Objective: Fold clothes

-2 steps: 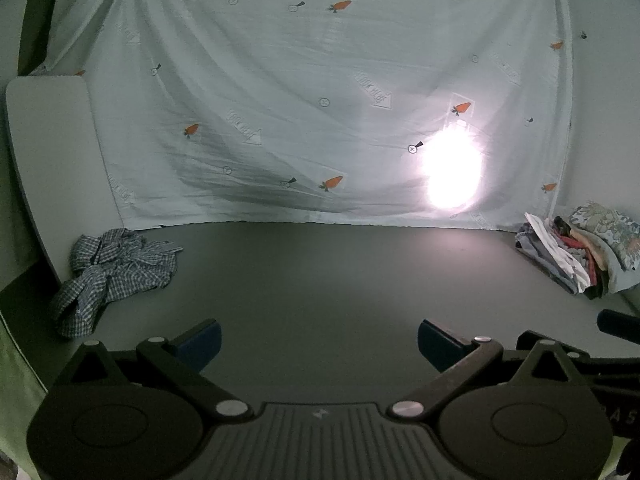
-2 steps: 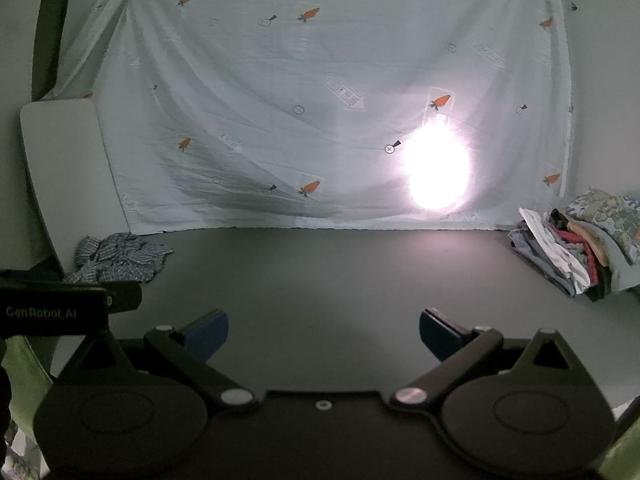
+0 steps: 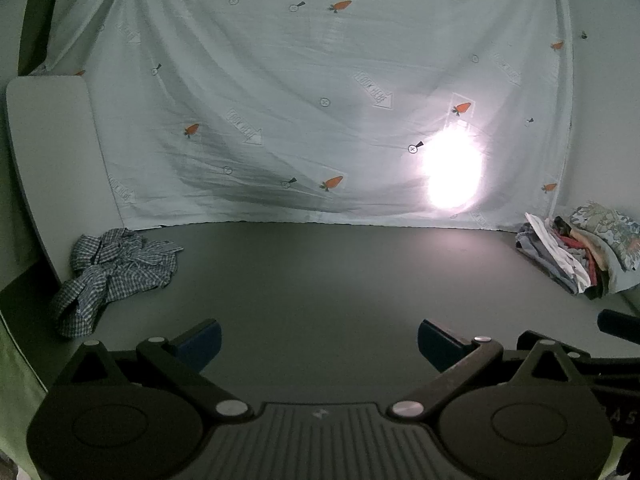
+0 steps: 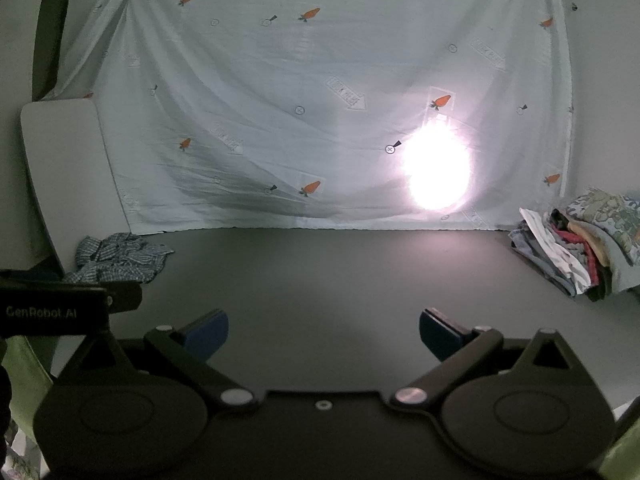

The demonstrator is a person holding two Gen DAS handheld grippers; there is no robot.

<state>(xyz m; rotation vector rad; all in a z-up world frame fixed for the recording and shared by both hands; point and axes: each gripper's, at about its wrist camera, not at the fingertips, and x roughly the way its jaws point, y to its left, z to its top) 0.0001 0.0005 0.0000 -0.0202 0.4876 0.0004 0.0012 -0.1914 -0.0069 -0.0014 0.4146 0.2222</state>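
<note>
A crumpled blue-and-white checked shirt (image 3: 116,272) lies at the far left of the dark grey table (image 3: 320,280); it also shows in the right wrist view (image 4: 120,256). A stack of folded clothes (image 3: 580,252) sits at the far right, also in the right wrist view (image 4: 580,248). My left gripper (image 3: 318,344) is open and empty above the table's near part. My right gripper (image 4: 324,336) is open and empty, beside the left one. Part of the left gripper's body (image 4: 60,304) shows at the left of the right wrist view.
A pale sheet with carrot prints (image 3: 320,100) hangs behind the table, with a bright light spot (image 3: 452,172) on it. A white board (image 3: 52,152) leans at the back left. The table (image 4: 320,272) lies between the shirt and the stack.
</note>
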